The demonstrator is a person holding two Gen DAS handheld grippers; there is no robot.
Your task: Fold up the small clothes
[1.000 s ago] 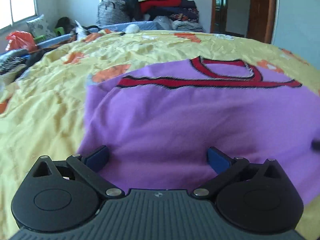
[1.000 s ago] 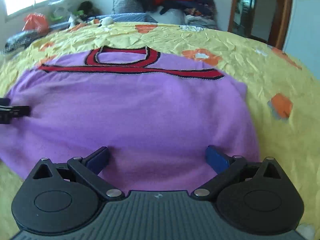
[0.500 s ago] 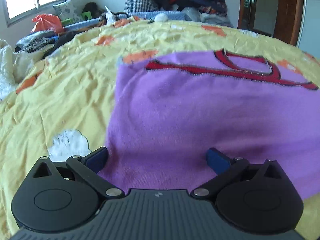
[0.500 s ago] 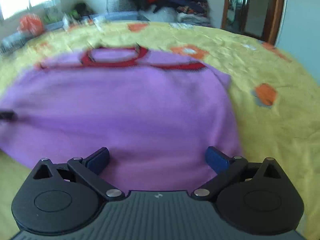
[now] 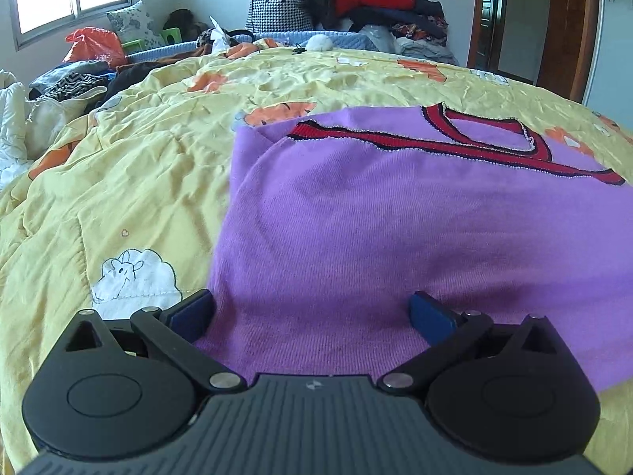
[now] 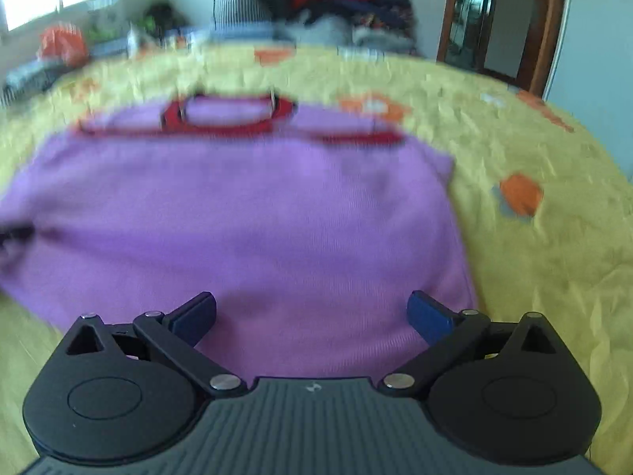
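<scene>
A purple knit top (image 5: 395, 229) with a red collar and red trim lies flat on the yellow bedspread (image 5: 130, 182); it also shows in the blurred right wrist view (image 6: 253, 213). My left gripper (image 5: 312, 312) is open, its blue pads over the top's near left hem corner. My right gripper (image 6: 312, 312) is open over the near right part of the hem. Neither holds cloth. The left gripper's tip (image 6: 16, 235) shows at the left edge of the right wrist view.
A pile of clothes and a checked bag (image 5: 277, 12) stand beyond the bed. An orange bag (image 5: 95, 43) and more clothes lie at the far left below a window. A wooden door frame (image 5: 569, 27) is at the back right.
Both grippers drew back and shifted outward: the left now sits at the top's left hem corner, the right nearer the right edge. Both jaws stayed open.
</scene>
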